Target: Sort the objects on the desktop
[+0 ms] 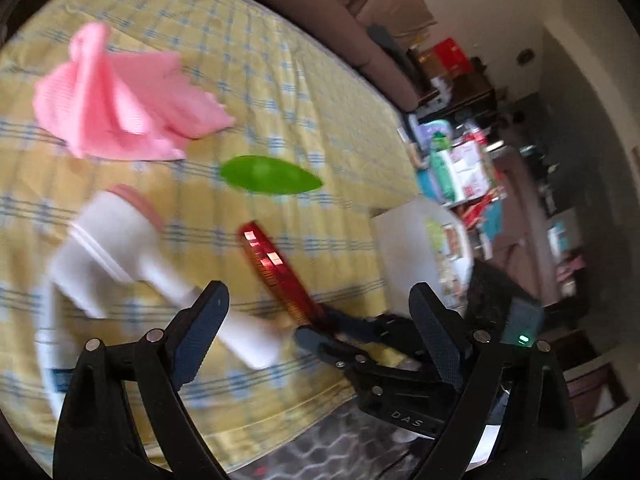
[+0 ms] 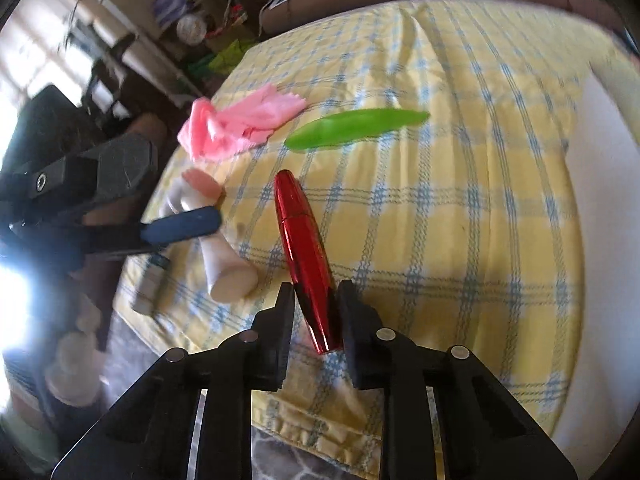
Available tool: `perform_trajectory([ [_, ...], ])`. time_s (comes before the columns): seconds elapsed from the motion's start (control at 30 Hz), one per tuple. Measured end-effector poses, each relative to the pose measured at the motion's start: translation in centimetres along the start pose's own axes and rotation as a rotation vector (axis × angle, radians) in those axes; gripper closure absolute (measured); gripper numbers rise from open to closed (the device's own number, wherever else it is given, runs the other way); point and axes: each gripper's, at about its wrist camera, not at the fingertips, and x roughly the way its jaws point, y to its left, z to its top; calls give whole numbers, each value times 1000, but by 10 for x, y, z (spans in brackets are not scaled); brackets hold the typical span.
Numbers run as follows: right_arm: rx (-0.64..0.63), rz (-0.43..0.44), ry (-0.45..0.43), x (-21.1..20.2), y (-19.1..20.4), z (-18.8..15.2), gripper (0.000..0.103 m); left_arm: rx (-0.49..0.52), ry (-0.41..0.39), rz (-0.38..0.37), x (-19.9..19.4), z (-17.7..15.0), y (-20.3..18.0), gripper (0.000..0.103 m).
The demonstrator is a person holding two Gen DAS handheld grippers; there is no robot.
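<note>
A glossy red tube (image 2: 304,248) lies on the yellow checked cloth (image 2: 460,208), and my right gripper (image 2: 316,300) is shut on its near end, a pad on each side. In the left wrist view the same red tube (image 1: 276,272) runs down into the right gripper (image 1: 340,344). My left gripper (image 1: 320,312) stands wide open over the handle of a white brush device with a pink head (image 1: 120,248); the handle lies by its left finger, untouched. One blue-padded left finger (image 2: 184,226) shows above that white device (image 2: 224,264). A pink cloth (image 1: 120,108) and a green leaf-shaped piece (image 1: 268,174) lie further back.
A white box (image 1: 416,248) stands at the table's right end, seen also as a white box (image 2: 600,208) in the right wrist view. The table's near edge drops to a patterned floor (image 1: 320,448). A sofa (image 1: 320,8) and cluttered shelves (image 1: 460,160) lie beyond.
</note>
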Motion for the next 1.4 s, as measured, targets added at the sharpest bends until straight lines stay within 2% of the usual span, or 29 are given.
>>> perform_trajectory([
  [0.1,9,9,-7,-1,1,0,81,-28,12,-28,10,10,-1,5],
  [0.23,-15,-30,-16,-3,8,-1,81,-92,25,-21,31,26,7,5],
  [0.47,-162,-118,-38,4,41,-5,81,-87,52,91,53,31,-8,0],
  [0.53,-184,-122,-40,8,46,-7,80,-104,61,66,53,26,-8,1],
  [0.6,-194,-122,-50,8,48,-10,77,-142,65,-8,52,22,-4,3],
  [0.63,-179,-112,-53,6,46,-9,76,-152,60,-41,51,21,-1,17],
  [0.67,-153,-91,-58,5,42,-9,76,-148,56,-40,51,20,0,28],
  [0.7,-130,-69,-63,4,38,-9,76,-141,54,-29,51,19,3,48],
  [0.73,-112,-47,-69,3,34,-9,76,-144,49,-30,52,18,10,62],
  [0.77,-106,-32,-73,2,32,-9,76,-154,47,-34,52,18,14,68],
  [0.83,-113,-29,-77,1,32,-9,75,-176,45,-14,54,17,26,94],
  [0.87,-115,-29,-81,0,33,-10,75,-178,42,0,55,17,29,99],
  [0.93,-133,-41,-80,0,35,-12,75,-173,36,0,58,16,30,98],
  [0.97,-157,-55,-81,-1,34,-13,75,-145,42,23,59,17,25,98],
  [1.07,-251,-103,-66,4,51,-16,75,-33,52,126,64,19,4,89],
  [1.1,-265,-105,-63,6,51,-16,75,13,58,166,64,18,-5,81],
  [1.13,-286,-102,-63,6,55,-18,75,64,69,194,66,17,-16,63],
  [1.17,-313,-111,-68,7,60,-20,75,96,74,196,68,16,-24,48],
  [1.2,-330,-130,-61,9,63,-22,75,125,82,191,71,15,-33,18],
  [1.23,-337,-144,-63,10,63,-23,75,164,100,200,77,11,-43,4],
  [1.3,-316,-164,-50,14,59,-23,75,243,113,291,88,2,-56,6],
  [1.33,-298,-161,-54,15,55,-23,75,323,112,346,95,-5,-64,13],
  [1.37,-288,-160,-57,15,53,-22,75,364,110,377,97,-11,-67,23],
  [1.4,-285,-160,-58,15,52,-23,74,399,105,403,99,-14,-69,42],
])
